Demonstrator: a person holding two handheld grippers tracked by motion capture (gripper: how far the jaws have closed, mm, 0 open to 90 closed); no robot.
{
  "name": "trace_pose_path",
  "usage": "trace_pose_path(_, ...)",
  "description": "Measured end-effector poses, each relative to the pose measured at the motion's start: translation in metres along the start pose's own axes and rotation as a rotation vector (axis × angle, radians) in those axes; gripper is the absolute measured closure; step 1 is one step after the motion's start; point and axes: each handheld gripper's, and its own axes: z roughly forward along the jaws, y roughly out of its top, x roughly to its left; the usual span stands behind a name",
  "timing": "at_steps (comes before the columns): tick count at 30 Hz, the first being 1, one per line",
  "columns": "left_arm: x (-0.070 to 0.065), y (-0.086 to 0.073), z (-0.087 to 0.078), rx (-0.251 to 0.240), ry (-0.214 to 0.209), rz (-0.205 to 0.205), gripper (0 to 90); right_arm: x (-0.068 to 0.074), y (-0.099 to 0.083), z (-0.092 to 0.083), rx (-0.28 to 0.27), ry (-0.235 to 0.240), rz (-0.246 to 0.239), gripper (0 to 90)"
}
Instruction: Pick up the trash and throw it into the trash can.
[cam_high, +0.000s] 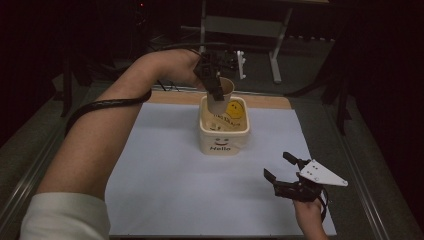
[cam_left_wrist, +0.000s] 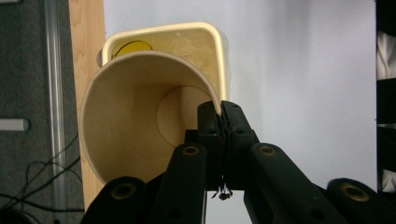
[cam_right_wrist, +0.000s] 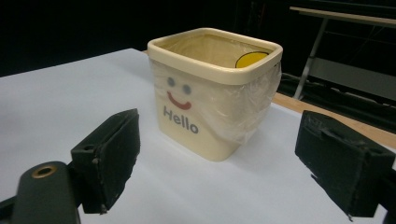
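Observation:
My left gripper (cam_high: 214, 86) is shut on the rim of a tan paper cup (cam_high: 221, 94), holding it tilted above the far side of a cream square bin (cam_high: 224, 139). The bin has a smiling face, the word "Hello" and a clear plastic liner (cam_right_wrist: 247, 112). In the left gripper view the cup (cam_left_wrist: 135, 121) gapes toward the camera, its wall pinched between the jaws of the left gripper (cam_left_wrist: 219, 114), with the bin (cam_left_wrist: 212, 51) below it. A yellow round thing (cam_high: 235, 108) lies inside the bin. My right gripper (cam_high: 278, 166) rests open near the table's front right, facing the bin (cam_right_wrist: 210, 102).
A white sheet (cam_high: 165, 175) covers the table, with a wooden strip (cam_high: 270, 101) along its far edge. A grey metal frame (cam_high: 245, 25) stands in the dark behind the table. Cables (cam_left_wrist: 32, 182) lie on the grey floor beyond the wooden edge.

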Motion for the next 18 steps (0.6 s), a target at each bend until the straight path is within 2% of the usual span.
trace_pose_path(11, 0.018, 0.008, 0.018, -0.005, -0.004, -0.060, 89.0, -0.001, 0.000, 0.000, 0.002, 0.002, 0.001, 14.1)
trace_pose_path(18, 0.028, 0.011, 0.033, 0.021, 0.039, -0.093, 88.8, 0.000, 0.000, 0.000, -0.001, 0.004, -0.003, 14.1)
